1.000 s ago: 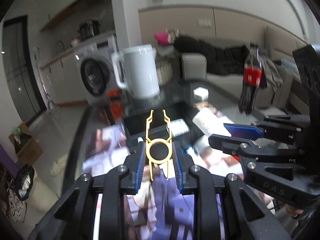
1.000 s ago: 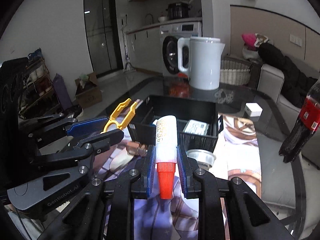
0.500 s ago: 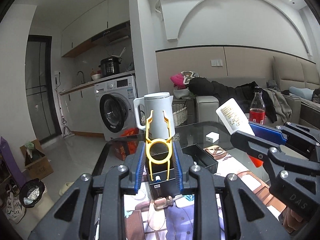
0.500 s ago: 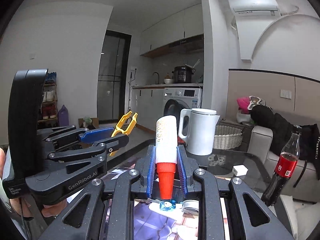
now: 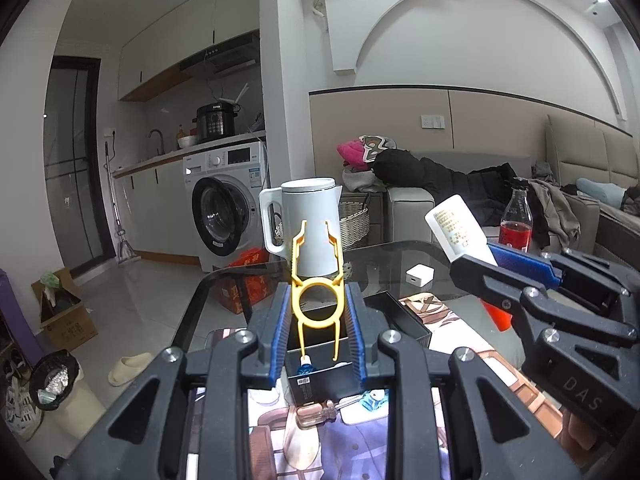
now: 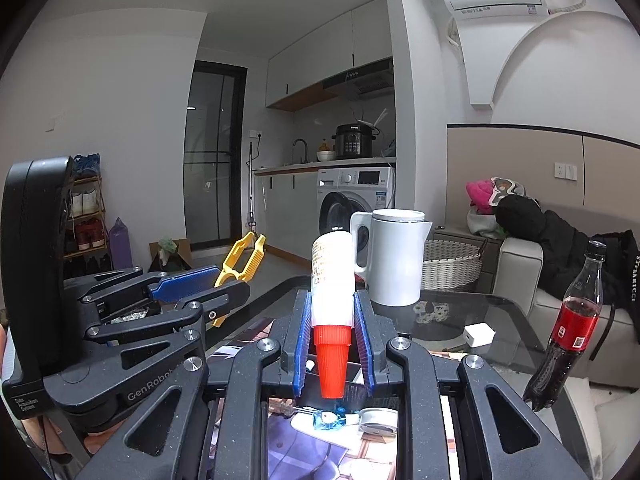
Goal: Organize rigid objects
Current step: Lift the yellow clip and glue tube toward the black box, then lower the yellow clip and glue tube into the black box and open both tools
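My left gripper [image 5: 318,322] is shut on a yellow plastic clip tool [image 5: 317,276], held upright above the table; the tool also shows in the right wrist view [image 6: 240,264]. My right gripper [image 6: 333,338] is shut on a white glue bottle with a red cap [image 6: 332,300], cap toward the camera; the bottle also shows in the left wrist view [image 5: 460,232]. A black organizer box [image 5: 400,316] sits on the table below and ahead of both grippers. A screwdriver [image 5: 320,414] and a small blue object [image 6: 329,420] lie on the mat near the box.
A white kettle [image 6: 394,256] stands at the far side of the glass table [image 5: 400,258]. A cola bottle [image 6: 572,332] stands at the right edge. A small white charger [image 5: 419,275] lies behind the box. A round tin [image 6: 378,418] lies on the mat.
Both grippers have lifted and tilted up from looking down at the table to looking level across the room. Each keeps hold of its object.
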Motion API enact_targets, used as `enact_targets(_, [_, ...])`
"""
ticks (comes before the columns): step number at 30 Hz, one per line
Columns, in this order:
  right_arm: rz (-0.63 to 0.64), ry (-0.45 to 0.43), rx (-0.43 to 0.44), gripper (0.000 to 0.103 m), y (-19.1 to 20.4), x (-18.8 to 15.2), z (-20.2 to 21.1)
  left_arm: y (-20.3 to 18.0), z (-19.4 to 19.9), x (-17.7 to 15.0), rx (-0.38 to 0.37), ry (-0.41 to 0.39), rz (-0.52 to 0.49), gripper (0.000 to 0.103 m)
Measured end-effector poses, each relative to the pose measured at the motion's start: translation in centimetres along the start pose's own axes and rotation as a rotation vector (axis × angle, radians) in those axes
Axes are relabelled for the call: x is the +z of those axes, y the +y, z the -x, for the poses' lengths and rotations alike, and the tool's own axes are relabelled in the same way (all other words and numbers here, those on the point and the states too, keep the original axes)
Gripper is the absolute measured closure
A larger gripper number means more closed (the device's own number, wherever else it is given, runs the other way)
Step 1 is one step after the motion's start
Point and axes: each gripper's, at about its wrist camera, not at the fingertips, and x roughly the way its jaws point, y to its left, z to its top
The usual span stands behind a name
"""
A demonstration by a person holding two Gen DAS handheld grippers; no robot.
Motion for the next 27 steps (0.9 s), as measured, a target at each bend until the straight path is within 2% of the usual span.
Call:
enact_targets(10, [-0.048,0.072,-0.031,0.082,-2.2,1.2,-5.3,0.9,-5.5,1.2,0.016,0.052,0.057,0.078])
enact_targets(18, [-0.08,0.12,-0.022,0.082,-3.7,1.8,-10.1,1.1,-9.5,1.5,0.027,0.111,0.122,0.078])
enact_targets(27, [-0.119,0.188,-0.035,0.082,-5.1,1.2,-12.7,1.5,-12.5,1.0,0.025,0.2,0.146,0.078])
